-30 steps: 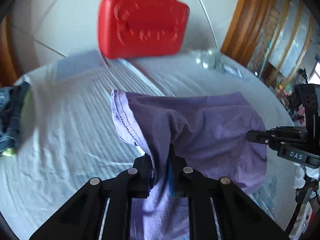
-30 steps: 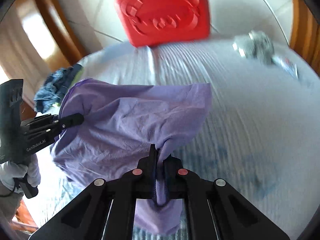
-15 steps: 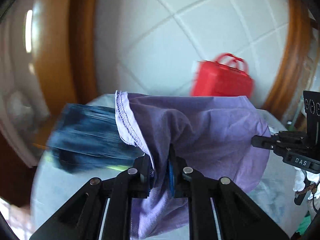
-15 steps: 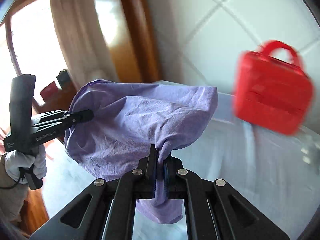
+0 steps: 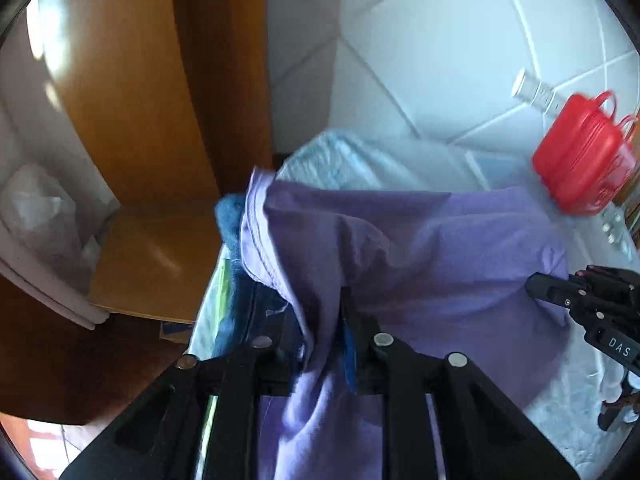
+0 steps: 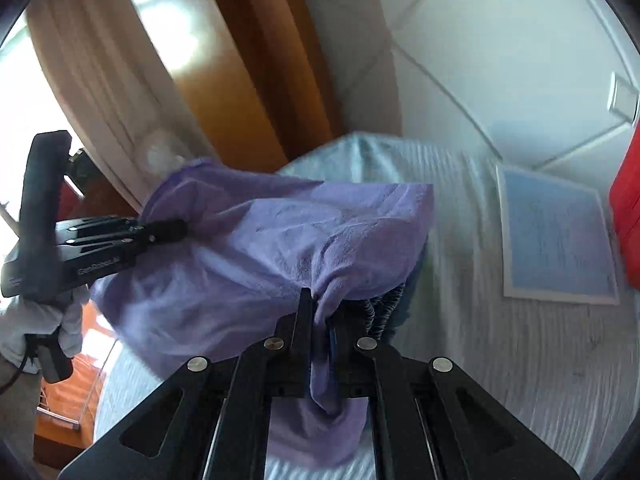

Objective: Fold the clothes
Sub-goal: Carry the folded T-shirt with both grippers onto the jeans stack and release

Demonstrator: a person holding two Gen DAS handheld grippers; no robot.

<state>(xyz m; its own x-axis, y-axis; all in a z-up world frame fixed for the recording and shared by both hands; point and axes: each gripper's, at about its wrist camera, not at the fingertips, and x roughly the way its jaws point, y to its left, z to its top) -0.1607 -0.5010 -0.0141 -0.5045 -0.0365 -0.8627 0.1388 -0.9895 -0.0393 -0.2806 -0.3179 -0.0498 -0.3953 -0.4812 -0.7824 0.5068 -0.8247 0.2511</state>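
Observation:
A purple garment point(image 5: 420, 256) hangs stretched between both grippers above the white bed. My left gripper point(image 5: 326, 320) is shut on one corner of it. It also shows at the left of the right wrist view point(image 6: 176, 232). My right gripper point(image 6: 320, 312) is shut on the other corner of the garment point(image 6: 260, 248). It also shows at the right of the left wrist view point(image 5: 536, 280). The cloth sags in folds between them and hides the bed below.
A pile of blue denim clothes point(image 5: 240, 304) lies under the garment at the bed's left edge. A red bag point(image 5: 580, 160) stands at the far right. A blue sheet point(image 6: 556, 240) lies on the bedspread point(image 6: 500, 340). A wooden door point(image 5: 160, 100) and nightstand point(image 5: 156, 264) stand left.
Both grippers have swung left with the purple garment held between them. The red bag has slid to the right edge of both views. The denim pile now sits under the garment.

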